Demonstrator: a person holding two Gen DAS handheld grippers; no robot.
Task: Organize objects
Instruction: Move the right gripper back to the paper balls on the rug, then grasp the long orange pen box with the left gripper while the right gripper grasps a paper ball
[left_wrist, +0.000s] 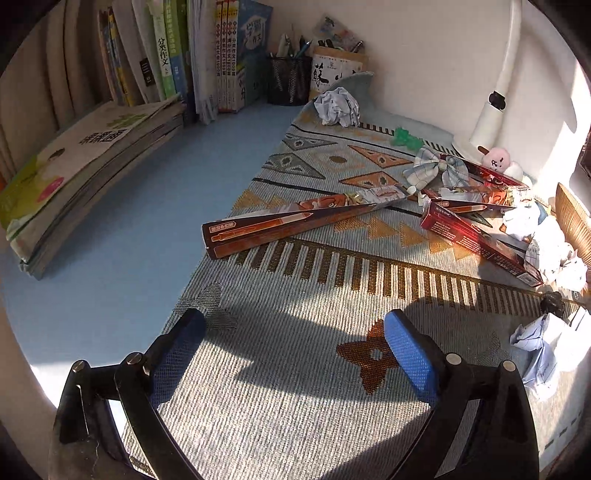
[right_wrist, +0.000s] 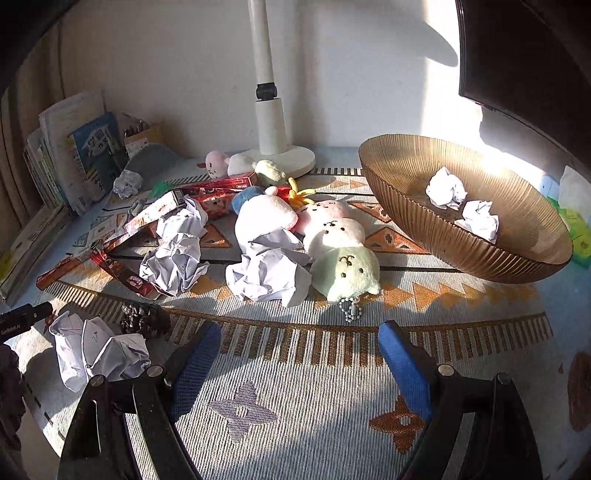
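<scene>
My left gripper (left_wrist: 295, 332) is open and empty above the patterned mat (left_wrist: 295, 387). A long red pen box (left_wrist: 295, 225) lies ahead of it, with a second red box (left_wrist: 480, 240) to the right and a plaid bow (left_wrist: 439, 170) behind. My right gripper (right_wrist: 299, 347) is open and empty over the mat (right_wrist: 332, 406). Ahead lie crumpled paper balls (right_wrist: 266, 273) (right_wrist: 173, 258), a stack of plush toys (right_wrist: 343, 254) and red boxes (right_wrist: 221, 192). A brown ribbed bowl (right_wrist: 480, 254) at the right holds two paper balls (right_wrist: 447, 192).
Books (left_wrist: 92, 173) lie stacked at the left, with more standing at the back (left_wrist: 207, 55) beside a mesh pen holder (left_wrist: 290, 79). A white lamp stand (right_wrist: 271, 129) rises at the back. More paper balls (right_wrist: 96, 350) and a dark pine cone (right_wrist: 144, 319) lie at the left front.
</scene>
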